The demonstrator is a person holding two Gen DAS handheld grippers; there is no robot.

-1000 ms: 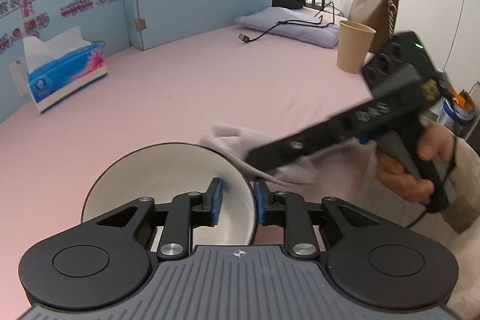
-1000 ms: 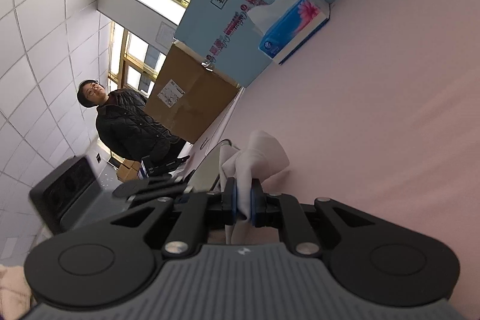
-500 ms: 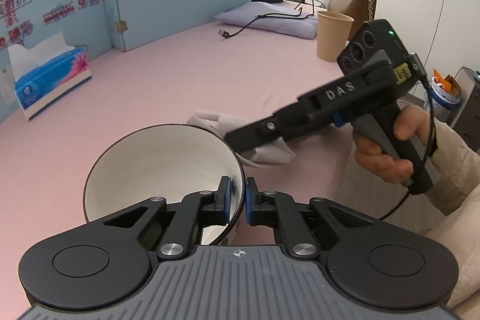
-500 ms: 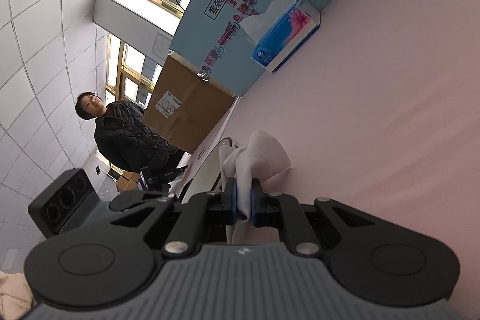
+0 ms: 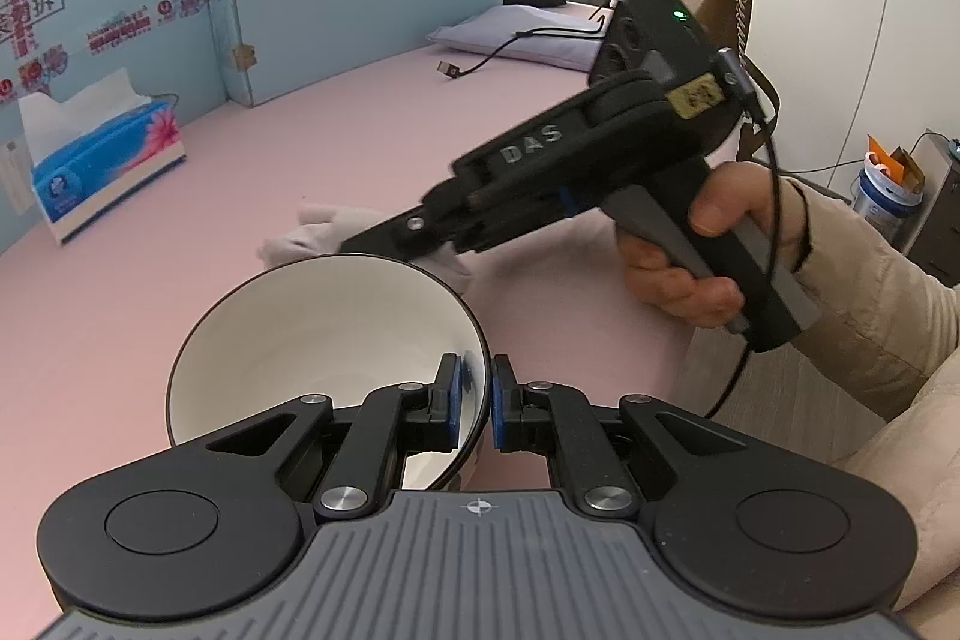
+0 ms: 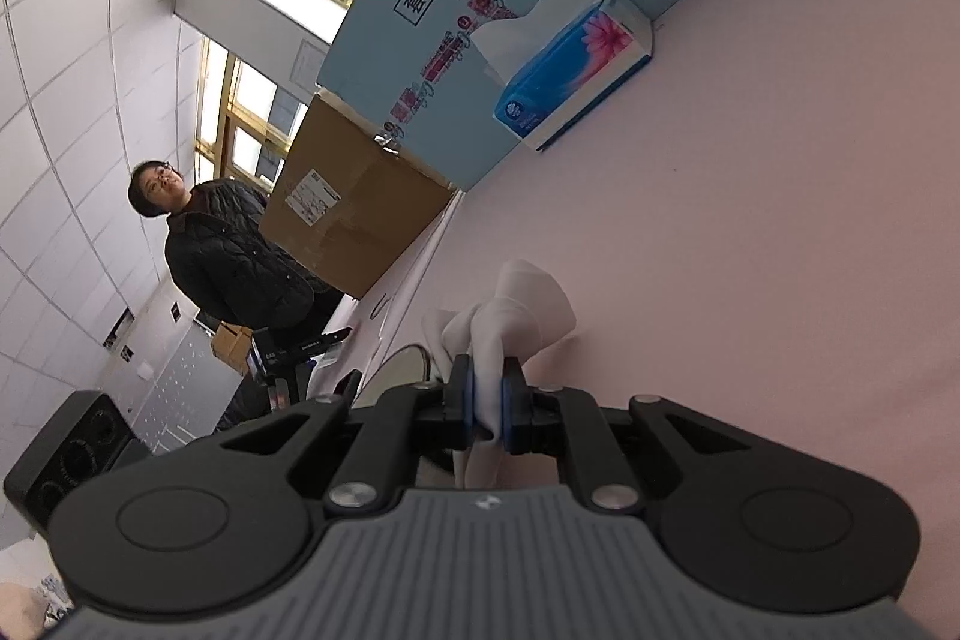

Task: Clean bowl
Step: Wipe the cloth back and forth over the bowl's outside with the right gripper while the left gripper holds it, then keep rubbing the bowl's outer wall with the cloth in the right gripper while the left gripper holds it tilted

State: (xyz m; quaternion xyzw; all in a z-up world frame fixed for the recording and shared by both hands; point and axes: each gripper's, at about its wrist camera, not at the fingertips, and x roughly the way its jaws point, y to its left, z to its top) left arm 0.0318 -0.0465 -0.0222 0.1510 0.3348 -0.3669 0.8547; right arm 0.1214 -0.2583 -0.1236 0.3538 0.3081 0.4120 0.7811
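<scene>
The bowl [image 5: 324, 340] sits low and left of centre in your left wrist view, lifted and tipped so its white inside faces up and toward the far side of the pink table [image 5: 312, 148]. Your left gripper [image 5: 474, 403] has its two pads pinching the near right part of the rim, one pad inside the wall and one outside. Your right gripper [image 6: 487, 400] has its pads pressed on a white cloth [image 6: 510, 304], which bunches out beyond the fingertips; in the left wrist view that cloth [image 5: 312, 232] shows just past the bowl's far rim, at centre frame, with the right tool slanting down to it from the upper right and your right hand [image 5: 690, 256] on its grip. The relation that matters: the bowl's open mouth lies below and nearer than the cloth, so the cloth is at the rim and not visibly inside. Whether it touches the rim I cannot tell. In the right wrist view only a thin arc of the rim [image 6: 408, 358] peeks out just left of the fingers. The inside looks plain white; this could be before a wipe or just after one.
</scene>
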